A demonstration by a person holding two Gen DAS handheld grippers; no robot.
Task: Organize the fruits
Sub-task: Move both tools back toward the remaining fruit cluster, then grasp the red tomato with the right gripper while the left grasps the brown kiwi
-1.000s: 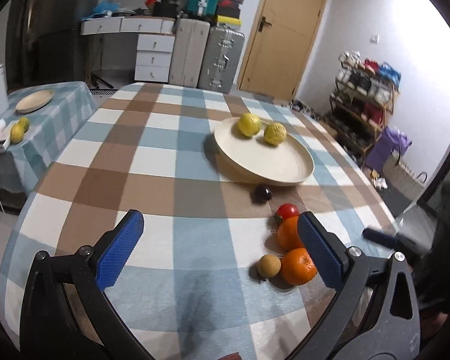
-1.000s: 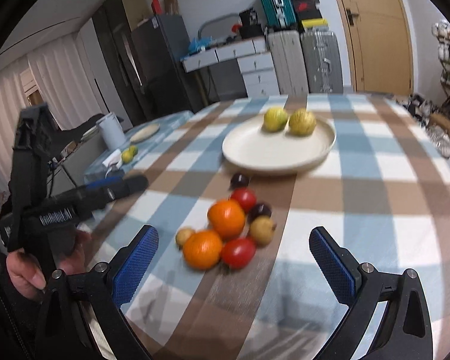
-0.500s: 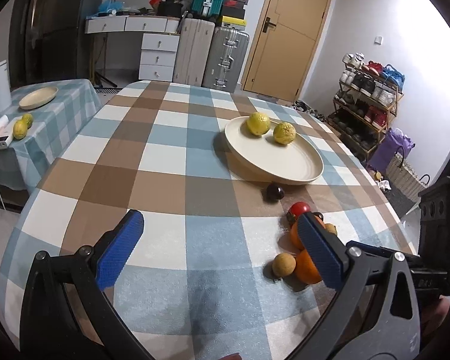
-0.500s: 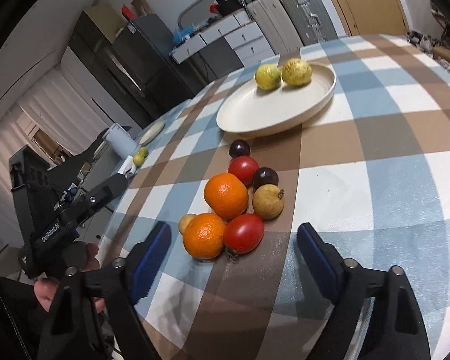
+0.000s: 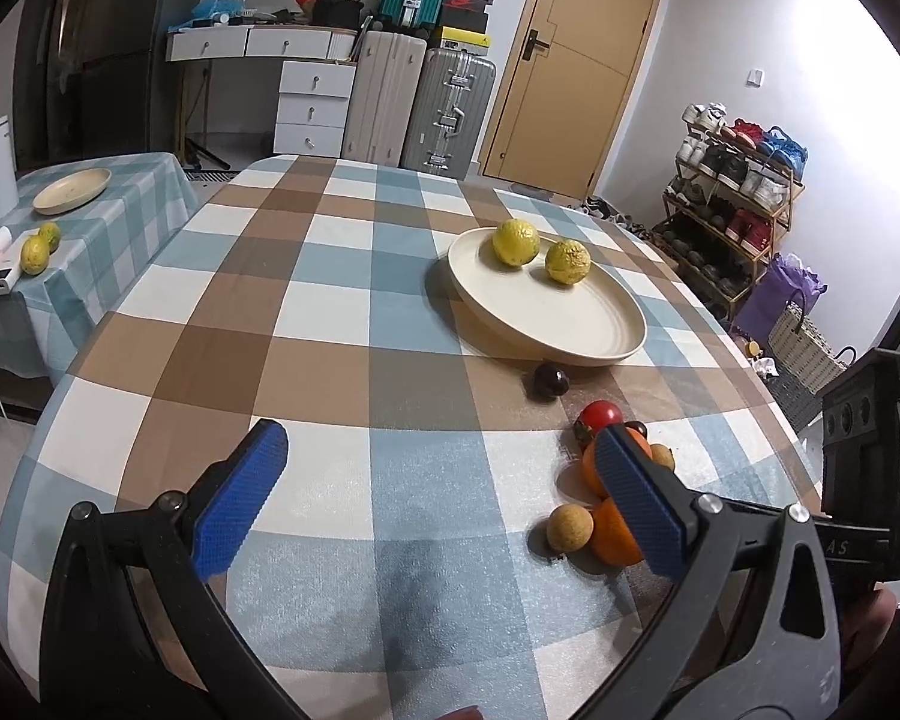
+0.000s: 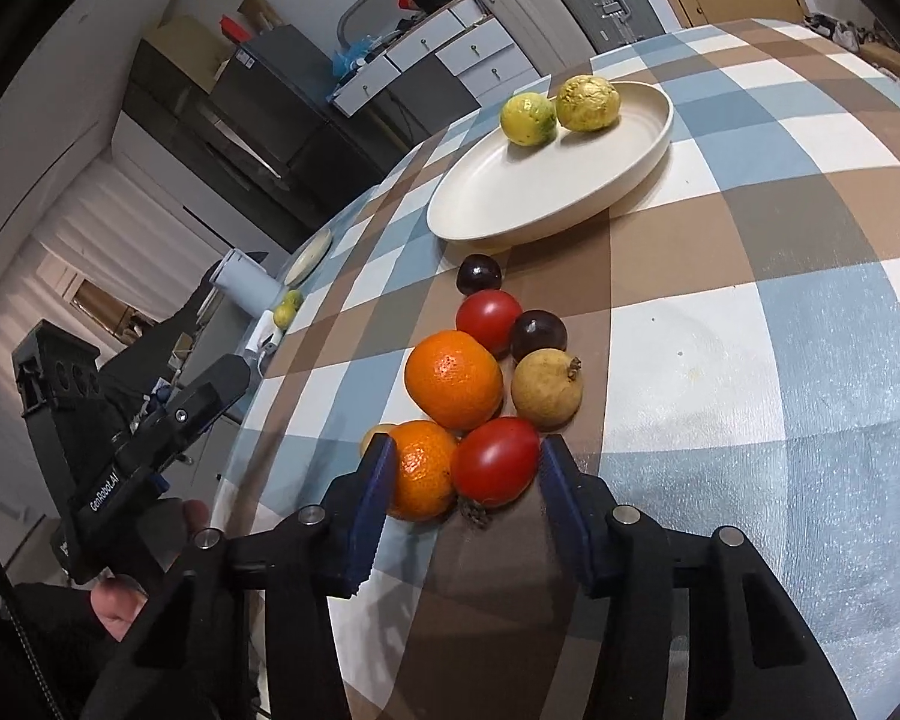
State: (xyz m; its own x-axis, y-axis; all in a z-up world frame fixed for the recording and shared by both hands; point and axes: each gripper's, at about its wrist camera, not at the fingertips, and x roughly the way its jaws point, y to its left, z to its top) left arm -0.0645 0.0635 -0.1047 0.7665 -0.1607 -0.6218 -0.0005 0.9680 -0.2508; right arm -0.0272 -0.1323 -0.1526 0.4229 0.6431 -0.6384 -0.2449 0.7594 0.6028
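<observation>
A cream plate [image 5: 576, 324] [image 6: 510, 210] on the checked table holds two yellow fruits [image 6: 588, 103]. Below it lies a pile: two oranges [image 6: 453, 378], two red tomatoes [image 6: 495, 462], dark plums [image 6: 479, 273] and tan round fruits [image 6: 546, 387]. My right gripper [image 6: 465, 495] is open, its fingers either side of the near orange [image 6: 420, 468] and near tomato, not closed on them. My left gripper [image 5: 444, 498] is open and empty above the table, left of the pile [image 5: 606, 420].
A side table [image 5: 90, 222] at left carries a small plate, two yellow fruits and a white canister. Suitcases, drawers and a door stand behind. A shoe rack [image 5: 732, 204] is at right. The table edge runs close to the pile.
My right gripper has moved down and forward to the pile and narrowed around the near orange and tomato. My left gripper has shifted slightly, still open.
</observation>
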